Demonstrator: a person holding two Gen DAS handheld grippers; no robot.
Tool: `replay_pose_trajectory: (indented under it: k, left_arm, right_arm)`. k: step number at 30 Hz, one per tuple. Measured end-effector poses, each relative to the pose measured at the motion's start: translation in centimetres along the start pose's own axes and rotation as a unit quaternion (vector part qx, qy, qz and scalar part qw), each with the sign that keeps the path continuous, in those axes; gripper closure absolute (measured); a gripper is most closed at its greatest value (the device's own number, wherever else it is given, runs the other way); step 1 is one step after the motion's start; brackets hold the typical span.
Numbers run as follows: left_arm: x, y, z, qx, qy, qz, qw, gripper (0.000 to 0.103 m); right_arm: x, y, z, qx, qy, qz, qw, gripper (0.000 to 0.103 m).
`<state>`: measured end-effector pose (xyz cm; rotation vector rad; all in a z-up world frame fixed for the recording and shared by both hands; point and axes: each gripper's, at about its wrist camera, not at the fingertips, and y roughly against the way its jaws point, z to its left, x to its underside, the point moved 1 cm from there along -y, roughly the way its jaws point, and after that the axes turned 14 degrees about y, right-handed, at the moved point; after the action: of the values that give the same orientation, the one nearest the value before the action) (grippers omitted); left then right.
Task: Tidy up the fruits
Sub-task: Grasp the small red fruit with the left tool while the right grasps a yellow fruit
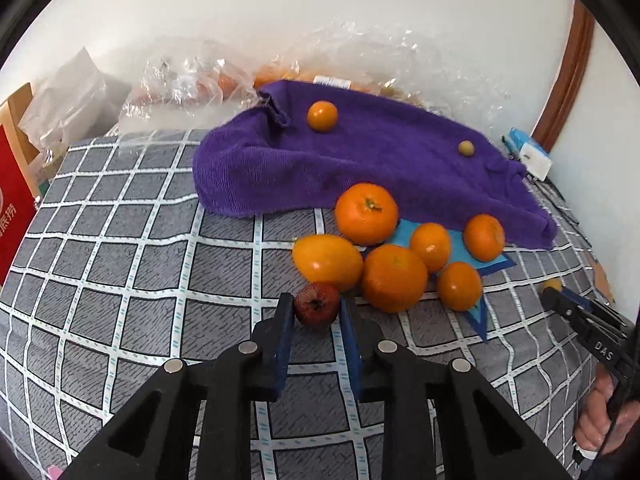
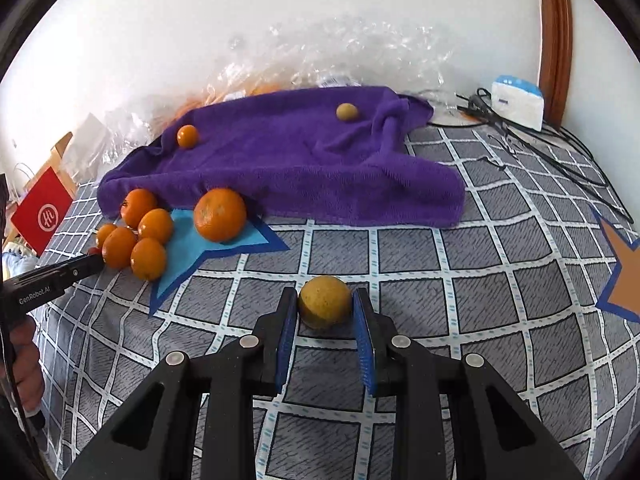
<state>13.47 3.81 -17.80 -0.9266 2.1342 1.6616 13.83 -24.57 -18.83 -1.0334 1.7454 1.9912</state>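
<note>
A small dark-red strawberry-like fruit (image 1: 317, 303) sits between the blue-padded fingers of the left gripper (image 1: 316, 308), both pads touching it, just in front of the heap of round orange citrus fruits (image 1: 394, 278). That heap lies on and beside a flat light-blue star-shaped mat (image 2: 192, 248) at the edge of a rumpled purple towel (image 2: 288, 160). The right gripper (image 2: 325, 308) clasps a dull yellow round fruit (image 2: 325, 301) over the grey checked tablecloth (image 2: 460, 320), well apart from the heap. One small orange fruit (image 1: 322, 116) and one small tan round fruit (image 1: 466, 148) rest on the towel. An orange star-shaped mat (image 2: 624, 276) lies at the right edge.
</note>
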Motion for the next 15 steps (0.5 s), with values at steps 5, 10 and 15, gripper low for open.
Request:
replay_pose_trajectory:
  k: [5, 10, 15]
  left_arm:
    - [0.6, 0.0, 1.1, 0.028, 0.022, 0.000, 0.9993, 0.081]
    - [0.3, -0.2, 1.6, 0.042, 0.038, 0.005, 0.9984, 0.081]
    - [0.5, -0.1, 2.0, 0.064, 0.052, 0.004, 0.9966, 0.081]
  right_arm:
    - [0.2, 0.2, 0.0, 0.013, -0.001, -0.004, 1.000, 0.075]
    - [0.2, -0.3, 0.2, 0.020, 0.004, 0.011, 1.000, 0.075]
    - [0.2, -0.5, 0.7, 0.039, 0.019, 0.018, 0.999, 0.075]
